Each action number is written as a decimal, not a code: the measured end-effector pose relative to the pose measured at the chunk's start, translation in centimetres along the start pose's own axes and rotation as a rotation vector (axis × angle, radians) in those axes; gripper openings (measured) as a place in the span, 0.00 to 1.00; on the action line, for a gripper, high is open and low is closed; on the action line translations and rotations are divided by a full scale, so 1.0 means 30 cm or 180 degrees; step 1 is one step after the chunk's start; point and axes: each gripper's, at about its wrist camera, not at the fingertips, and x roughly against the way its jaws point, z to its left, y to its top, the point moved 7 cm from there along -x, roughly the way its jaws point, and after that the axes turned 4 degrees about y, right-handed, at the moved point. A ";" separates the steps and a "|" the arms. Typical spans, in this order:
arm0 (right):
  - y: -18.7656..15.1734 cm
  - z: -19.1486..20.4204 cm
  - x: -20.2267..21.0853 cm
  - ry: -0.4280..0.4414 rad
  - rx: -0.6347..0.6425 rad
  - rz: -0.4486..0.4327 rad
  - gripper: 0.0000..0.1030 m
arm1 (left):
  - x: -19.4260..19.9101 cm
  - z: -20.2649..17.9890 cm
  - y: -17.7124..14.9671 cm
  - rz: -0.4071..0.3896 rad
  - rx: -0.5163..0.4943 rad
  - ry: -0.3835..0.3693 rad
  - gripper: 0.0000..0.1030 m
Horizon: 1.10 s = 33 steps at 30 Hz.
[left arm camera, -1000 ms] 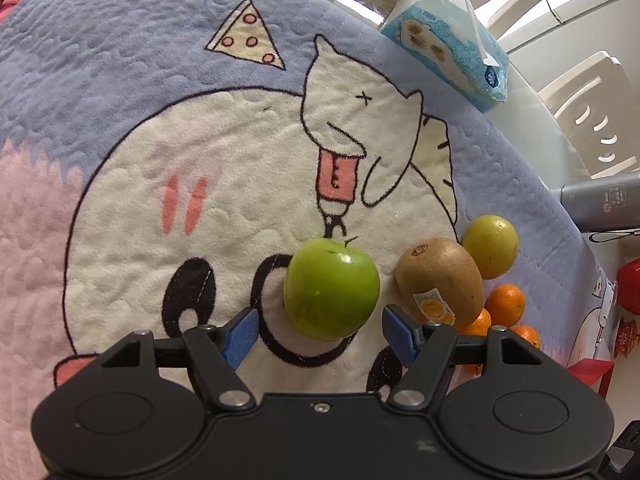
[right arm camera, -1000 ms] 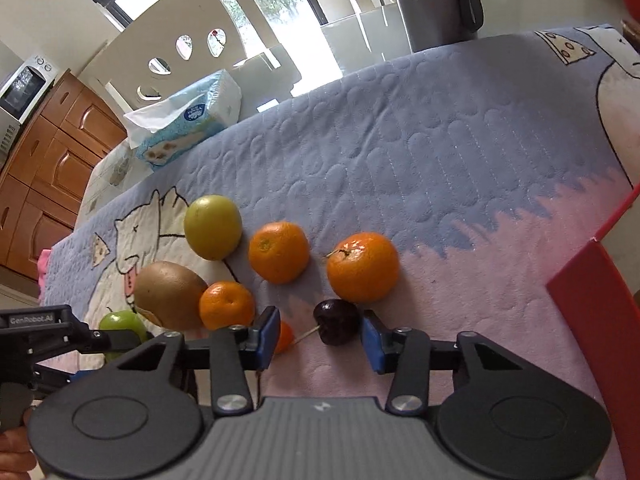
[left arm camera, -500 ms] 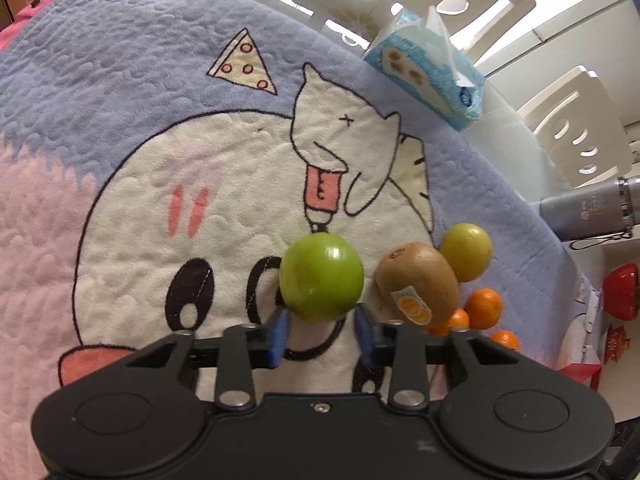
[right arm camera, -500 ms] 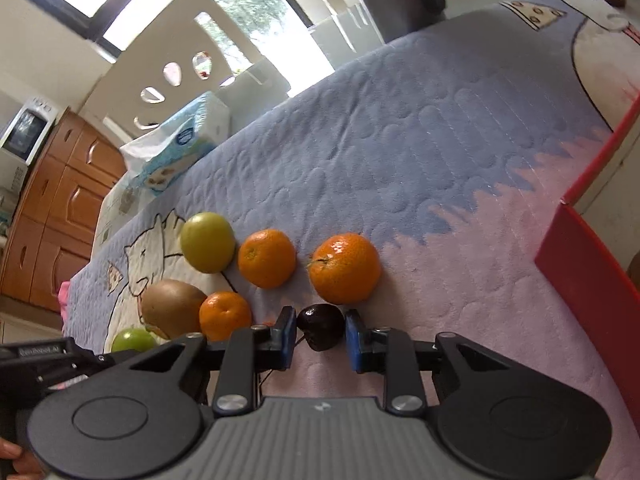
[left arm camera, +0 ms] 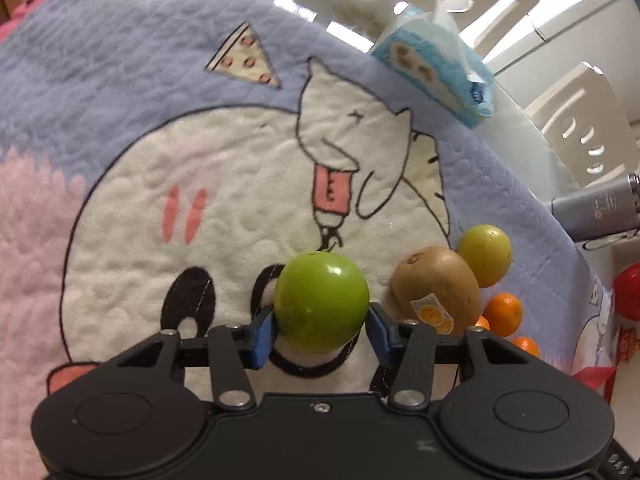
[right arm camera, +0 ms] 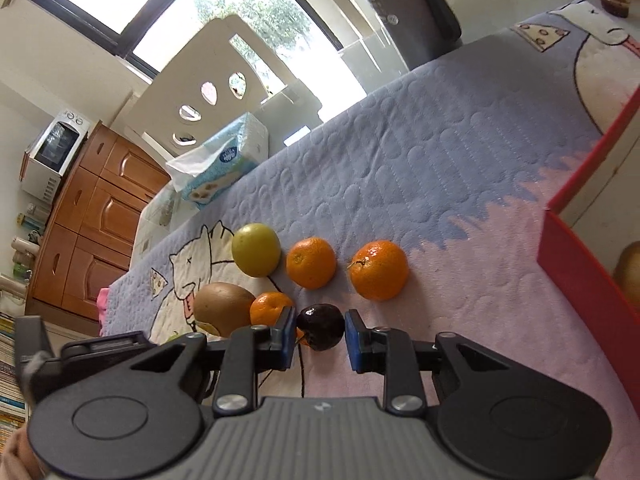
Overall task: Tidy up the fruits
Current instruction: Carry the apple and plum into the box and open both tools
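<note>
My left gripper point(left arm camera: 322, 334) is shut on a green apple point(left arm camera: 321, 300), held just above the cartoon blanket point(left arm camera: 160, 184). A kiwi point(left arm camera: 436, 292), a yellow-green fruit point(left arm camera: 485, 255) and small oranges point(left arm camera: 503, 314) lie to its right. My right gripper point(right arm camera: 320, 338) is shut on a dark cherry point(right arm camera: 321, 326), lifted off the blanket point(right arm camera: 440, 168). Beyond it lie two oranges point(right arm camera: 378, 270) point(right arm camera: 311, 263), a smaller orange point(right arm camera: 270, 308), the yellow-green fruit point(right arm camera: 256, 249) and the kiwi point(right arm camera: 222, 308). The left gripper's body point(right arm camera: 92, 350) shows at lower left.
A red-rimmed box point(right arm camera: 588, 240) stands at the right edge with a brown fruit point(right arm camera: 630, 276) inside. A blue tissue pack point(left arm camera: 436, 68) point(right arm camera: 218, 166) lies at the blanket's far edge. A grey flask point(left arm camera: 596, 208) lies at the right. White chairs point(right arm camera: 224, 92) stand behind the table.
Both grippers closed from open on their fruit: the left on the green apple, the right on the cherry. Both then lifted slightly, and the red box came closer in the right view.
</note>
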 end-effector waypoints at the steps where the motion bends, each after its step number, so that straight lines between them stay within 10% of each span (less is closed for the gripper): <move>1: 0.002 -0.004 0.014 0.0015 -0.0033 -0.0025 0.27 | 0.006 -0.003 -0.003 -0.0015 -0.0010 0.0017 0.54; 18: 0.049 -0.140 0.339 0.0222 -0.0500 -0.0663 0.27 | 0.229 -0.346 -0.062 -0.0275 -0.0521 -0.0498 0.54; 33: 0.051 -0.570 0.757 -0.0317 -0.0972 -0.1480 0.27 | 0.239 -0.931 -0.330 -0.0017 -0.1504 -0.1023 0.54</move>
